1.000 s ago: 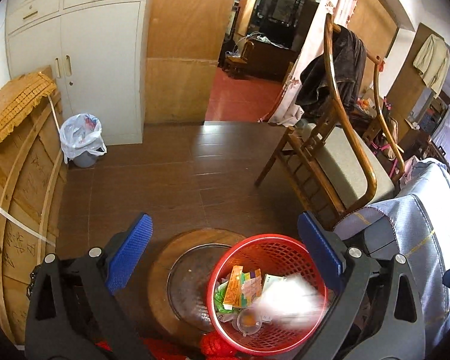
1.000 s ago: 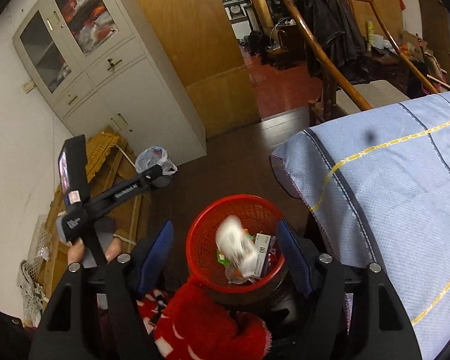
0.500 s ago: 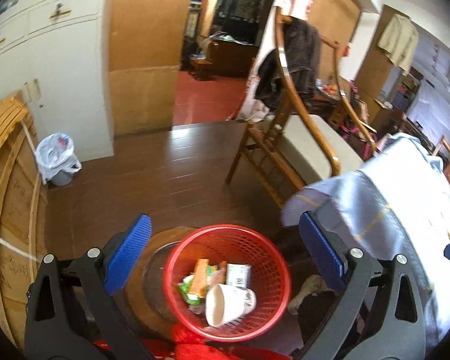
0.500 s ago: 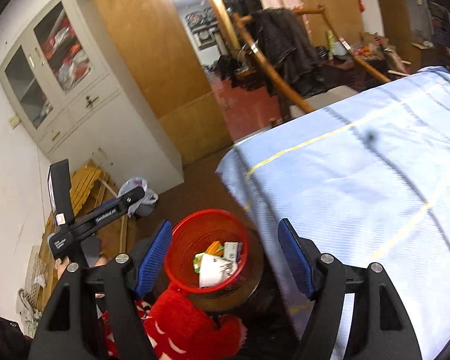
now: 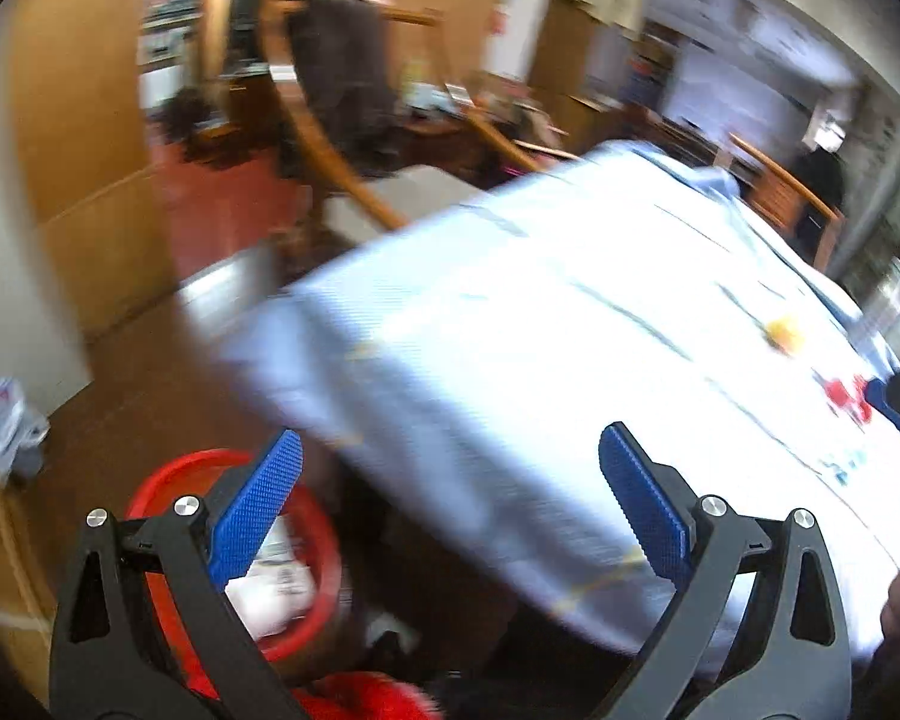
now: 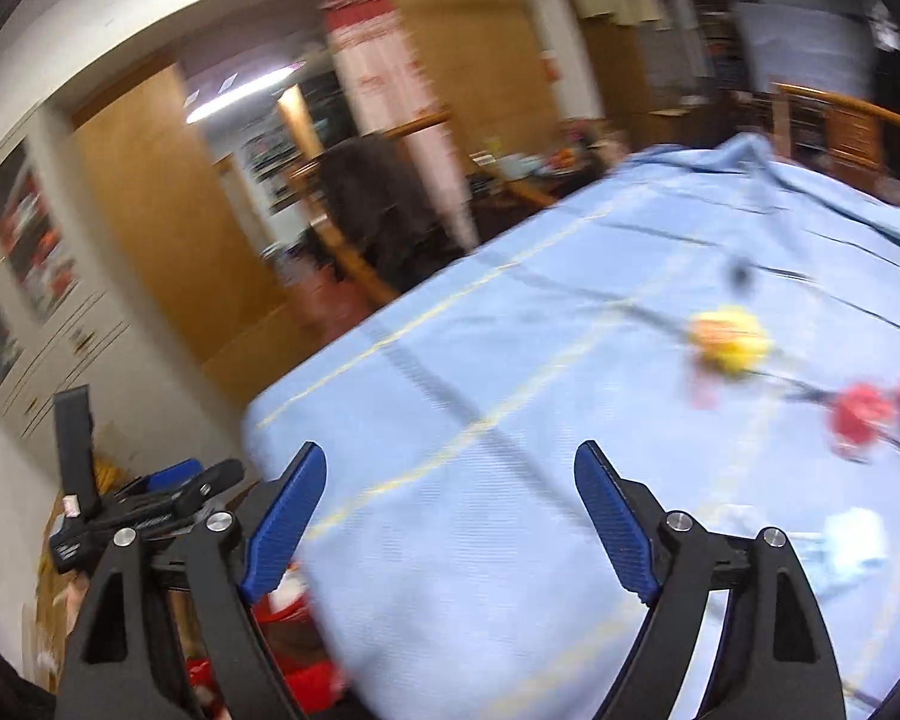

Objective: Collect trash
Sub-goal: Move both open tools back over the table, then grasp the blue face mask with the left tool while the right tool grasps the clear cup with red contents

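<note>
While both views are smearing with motion, the scene is reading thus:
Left gripper (image 5: 450, 492): jaws standing wide apart, gripping nothing.
Right gripper (image 6: 450, 510): jaws have just been opening, nothing between them.
Red basket (image 5: 324, 546): sitting low behind the left gripper's left finger, holding white trash (image 5: 276, 576).
Table cloth (image 6: 570, 420): lying ahead of both grippers.
Yellow scrap (image 6: 729, 339), red scraps (image 6: 861, 414): lying ahead and right of the right gripper.
</note>
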Demonstrator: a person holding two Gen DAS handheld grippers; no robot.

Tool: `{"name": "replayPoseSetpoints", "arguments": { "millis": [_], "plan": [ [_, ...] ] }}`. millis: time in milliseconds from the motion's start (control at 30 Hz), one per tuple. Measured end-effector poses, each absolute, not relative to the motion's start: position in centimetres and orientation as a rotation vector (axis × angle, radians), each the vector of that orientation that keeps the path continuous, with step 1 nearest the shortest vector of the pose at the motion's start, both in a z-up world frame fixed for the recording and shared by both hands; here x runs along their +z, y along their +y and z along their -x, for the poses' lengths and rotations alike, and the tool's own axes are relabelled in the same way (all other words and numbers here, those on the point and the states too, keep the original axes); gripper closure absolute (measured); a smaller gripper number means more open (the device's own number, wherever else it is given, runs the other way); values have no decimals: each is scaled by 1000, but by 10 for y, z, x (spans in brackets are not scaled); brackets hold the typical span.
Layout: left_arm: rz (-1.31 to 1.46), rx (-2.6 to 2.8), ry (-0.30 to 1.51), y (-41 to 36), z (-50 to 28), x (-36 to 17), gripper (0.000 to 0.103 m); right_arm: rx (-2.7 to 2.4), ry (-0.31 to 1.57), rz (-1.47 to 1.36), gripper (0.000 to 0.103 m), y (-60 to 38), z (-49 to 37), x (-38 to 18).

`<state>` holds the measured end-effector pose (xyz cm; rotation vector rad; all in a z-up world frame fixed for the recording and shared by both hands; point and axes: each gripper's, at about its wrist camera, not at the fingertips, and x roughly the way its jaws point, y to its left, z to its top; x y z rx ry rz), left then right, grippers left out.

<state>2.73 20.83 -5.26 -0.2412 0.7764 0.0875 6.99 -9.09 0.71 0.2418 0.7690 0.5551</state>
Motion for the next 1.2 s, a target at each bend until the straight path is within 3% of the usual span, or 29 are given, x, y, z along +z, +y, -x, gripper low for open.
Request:
{"name": "replayPoseSetpoints", "arguments": {
  "millis": [300, 633, 967, 1033, 1200],
  "plan": [
    [89, -241, 846, 62, -90, -51, 7, 229, 741, -390, 16, -248, -75, -17],
    [-145, -521, 877, -89, -118, -60, 7, 8, 702, -498, 14, -338, -64, -47],
    [-205, -627, 978, -149, -139, -87, 7, 30, 706, -666, 11, -365, -59, -57],
    [-162, -652, 993, -147, -144, -87, 12, 27, 715, -659, 11, -364, -60, -57],
    [-170, -691, 993, -143, -146, -88, 43, 12, 715, -634, 10, -361, -58, -54]
  ]
}}
